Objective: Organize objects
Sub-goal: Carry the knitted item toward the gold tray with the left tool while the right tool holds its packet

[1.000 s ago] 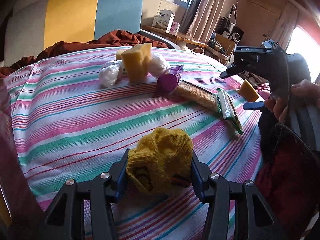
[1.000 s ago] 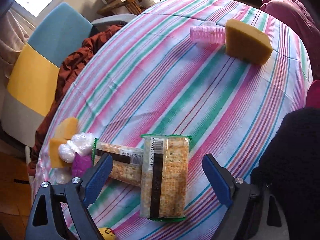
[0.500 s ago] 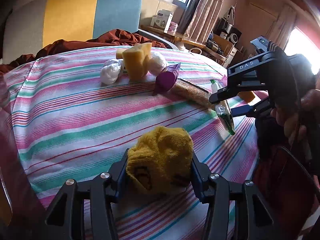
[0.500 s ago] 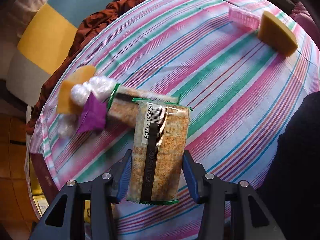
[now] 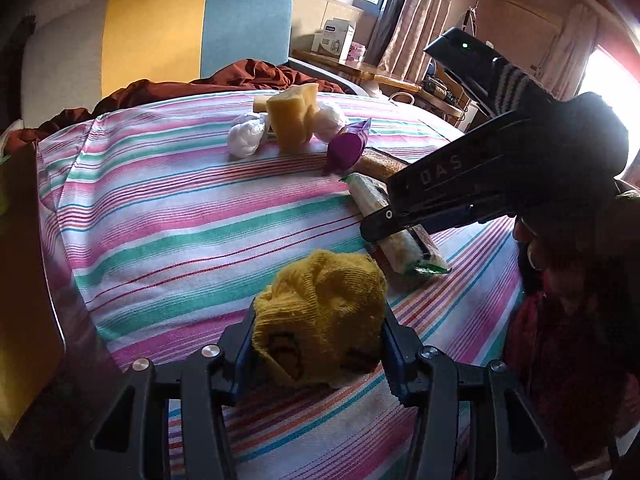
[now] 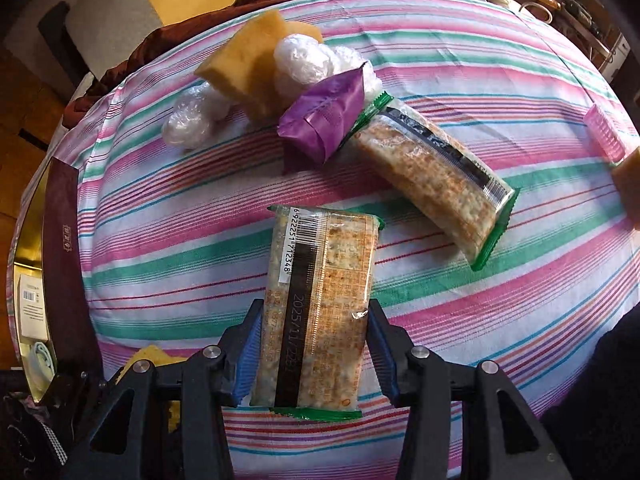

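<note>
My left gripper (image 5: 318,344) is shut on a balled yellow cloth (image 5: 320,316), held just above the striped tablecloth (image 5: 168,216). My right gripper (image 6: 314,344) is shut on a cracker packet (image 6: 316,304) with a barcode, gripped across its width. In the left wrist view that gripper (image 5: 376,236) comes in from the right, with the packet (image 5: 400,236) in its jaws. A second cracker packet (image 6: 436,188) lies on the cloth beyond, next to a purple wrapper (image 6: 324,116), yellow sponges (image 6: 244,68) and white plastic-wrapped balls (image 6: 304,60).
A pink ridged item (image 6: 604,136) and another sponge (image 6: 628,184) lie at the right edge. A dark red box (image 6: 64,256) stands off the table's left side. A yellow-and-blue chair (image 5: 196,36) with brown cloth (image 5: 224,80) stands behind the table.
My right gripper closed on the cracker packet, rolled, and carried it towards the sponge group. The left gripper kept its hold on the yellow cloth and shifted slightly.
</note>
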Motion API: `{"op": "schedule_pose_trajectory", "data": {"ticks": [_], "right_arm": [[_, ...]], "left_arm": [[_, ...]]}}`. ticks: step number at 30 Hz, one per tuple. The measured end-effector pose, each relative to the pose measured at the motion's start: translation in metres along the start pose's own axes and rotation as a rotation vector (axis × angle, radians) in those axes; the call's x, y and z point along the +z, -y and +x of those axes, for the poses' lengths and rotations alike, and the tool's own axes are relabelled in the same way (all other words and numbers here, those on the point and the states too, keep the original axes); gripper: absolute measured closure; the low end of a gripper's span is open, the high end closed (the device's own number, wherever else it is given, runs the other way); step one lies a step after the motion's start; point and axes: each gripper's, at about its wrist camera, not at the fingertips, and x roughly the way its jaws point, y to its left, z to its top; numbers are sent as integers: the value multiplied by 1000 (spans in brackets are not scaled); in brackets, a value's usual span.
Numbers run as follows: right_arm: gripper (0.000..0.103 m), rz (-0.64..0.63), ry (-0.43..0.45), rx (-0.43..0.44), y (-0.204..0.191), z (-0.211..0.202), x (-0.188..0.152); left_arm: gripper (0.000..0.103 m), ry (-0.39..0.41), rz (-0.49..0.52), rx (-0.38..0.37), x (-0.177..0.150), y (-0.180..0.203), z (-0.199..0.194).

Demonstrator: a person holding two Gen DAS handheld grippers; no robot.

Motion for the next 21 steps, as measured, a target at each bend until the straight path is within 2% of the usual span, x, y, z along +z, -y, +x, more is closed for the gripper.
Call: {"op": "schedule_pose_trajectory", "data": {"ticks": [7,16,21], "right_arm": [[54,-77,38,-62,-7,-1,-5],[54,-117,52,-67,-3,-6,-11],[54,-130,55,-77,-10,-1,-1]], "left_arm": [[51,-8,22,18,-1,4,-1],[53,-22,26,25,-6,7,-17],[53,-27,15,14,-7,5,-24]]}}
